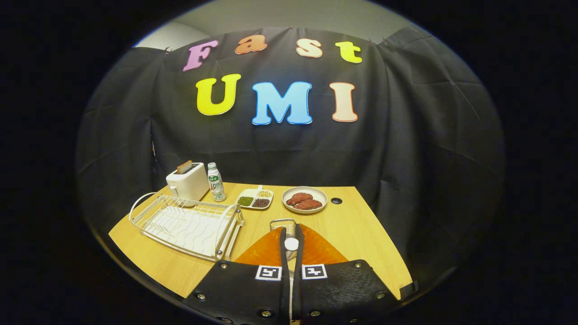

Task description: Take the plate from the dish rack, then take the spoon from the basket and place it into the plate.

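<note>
Spoon (291,244): one; a small round pale end shows between the two fingers, with a thin pale shaft running back down the narrow gap between them. Its bowl cannot be made out.
Spoon location: held in the gripper, above the plate and just short of the basket.
Gripper (291,237): one; both fingers drawn close together and pressing on the spoon from either side, with a narrow slit left between them.
Plate (316,250): one; orange and glossy, lying flat on the table directly under the fingers. Its near part is covered by the gripper body.
Basket (282,223): one; a small wire-mesh container standing just beyond the fingertips, at the far edge of the plate. Contents cannot be told.
Dish rack (189,225): one; white wire frame with a ribbed tray beneath, set to the left of the plate, with no dishes in its slots.
Table (361,225): one; light wood grain, with one dark round hole near the far edge.
Toaster (187,181): one; white, behind the rack, one slice standing in its slot.
Bottle (216,181): one; upright, just beside the toaster.
Divided tray (254,198): one; three compartments holding grains or beans.
Round dish (304,199): one; pale, holding reddish-brown pieces, near the hole.
</note>
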{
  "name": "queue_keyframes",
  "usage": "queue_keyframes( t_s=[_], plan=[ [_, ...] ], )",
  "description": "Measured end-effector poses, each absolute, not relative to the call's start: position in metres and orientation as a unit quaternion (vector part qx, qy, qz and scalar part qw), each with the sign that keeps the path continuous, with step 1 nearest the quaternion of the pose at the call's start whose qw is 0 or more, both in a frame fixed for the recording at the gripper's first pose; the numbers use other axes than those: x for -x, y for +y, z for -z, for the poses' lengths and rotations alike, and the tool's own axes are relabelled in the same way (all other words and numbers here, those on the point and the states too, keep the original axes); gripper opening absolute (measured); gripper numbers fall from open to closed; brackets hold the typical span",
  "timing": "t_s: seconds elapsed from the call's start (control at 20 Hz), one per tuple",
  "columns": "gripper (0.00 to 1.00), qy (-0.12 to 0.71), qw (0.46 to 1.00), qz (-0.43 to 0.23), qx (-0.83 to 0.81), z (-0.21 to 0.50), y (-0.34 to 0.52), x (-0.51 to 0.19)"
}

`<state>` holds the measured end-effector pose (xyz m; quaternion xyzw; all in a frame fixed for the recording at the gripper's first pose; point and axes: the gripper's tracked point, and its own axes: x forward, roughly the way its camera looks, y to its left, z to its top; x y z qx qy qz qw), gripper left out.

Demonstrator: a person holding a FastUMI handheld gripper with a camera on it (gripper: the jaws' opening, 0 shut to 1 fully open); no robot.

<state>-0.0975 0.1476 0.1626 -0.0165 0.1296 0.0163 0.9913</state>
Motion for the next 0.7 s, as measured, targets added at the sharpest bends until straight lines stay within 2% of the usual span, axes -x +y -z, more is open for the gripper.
queue_keyframes(
  t_s=[0.7],
  plan=[
    [0.02, 0.216, 0.973, -0.079, 0.03, -0.101, 0.187, 0.097]
  ],
)
